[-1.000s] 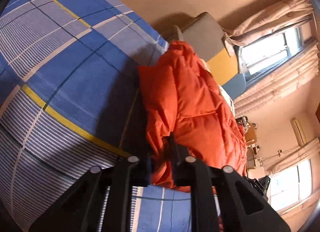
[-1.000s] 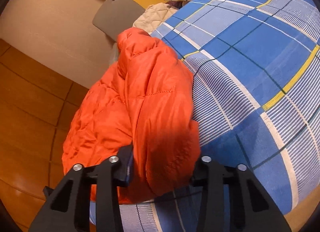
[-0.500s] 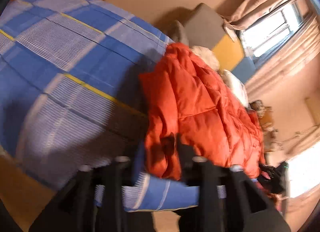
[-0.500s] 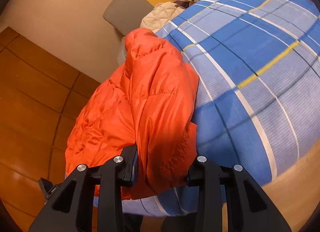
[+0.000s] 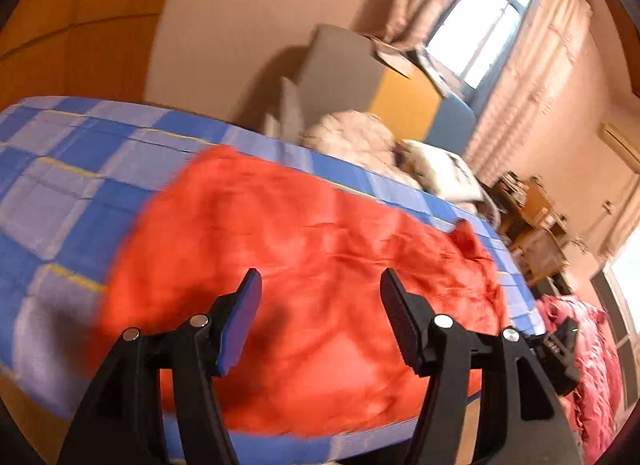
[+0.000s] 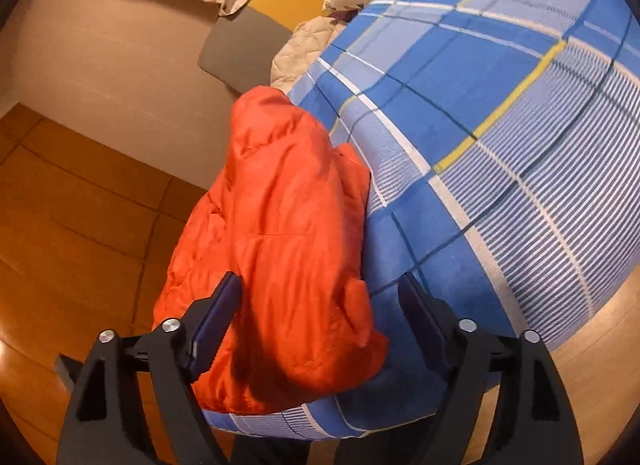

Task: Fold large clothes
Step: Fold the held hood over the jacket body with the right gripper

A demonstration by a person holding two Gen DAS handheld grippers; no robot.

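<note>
On the bed (image 6: 500, 113), covered by a blue checked sheet with white and yellow lines, an orange padded jacket (image 6: 280, 233) lies folded lengthwise along the mattress's near edge. In the right wrist view the jacket runs from the bottom centre toward 12 o'clock, its left side hanging over the edge above the wooden floor (image 6: 80, 205), its right side resting on the sheet. From 1 to 4 o'clock the sheet is bare and flat, leaving open room across the mattress.

The right gripper (image 6: 320, 293) has its jaws opening; the jacket's near end lies between them, though the pads stand clear of the cloth on both sides. The left gripper (image 5: 320, 285) is also opening, its fingers apart above the jacket (image 5: 300, 265), not pressing it. That view is blurred, so fine folds cannot be told.

In the left wrist view the jacket spreads from 8 toward 3 o'clock, its lower edge near the mattress corner at 6 o'clock. Bare sheet shows at 9 to 10 o'clock. Pillows (image 5: 432, 169) sit at the head of the bed near 1 o'clock, before a grey and yellow headboard (image 5: 360, 77). A window (image 5: 476, 25) with curtains is at 1 o'clock. A heap of red cloth (image 5: 588, 365) lies beyond the bed at 4 o'clock.
</note>
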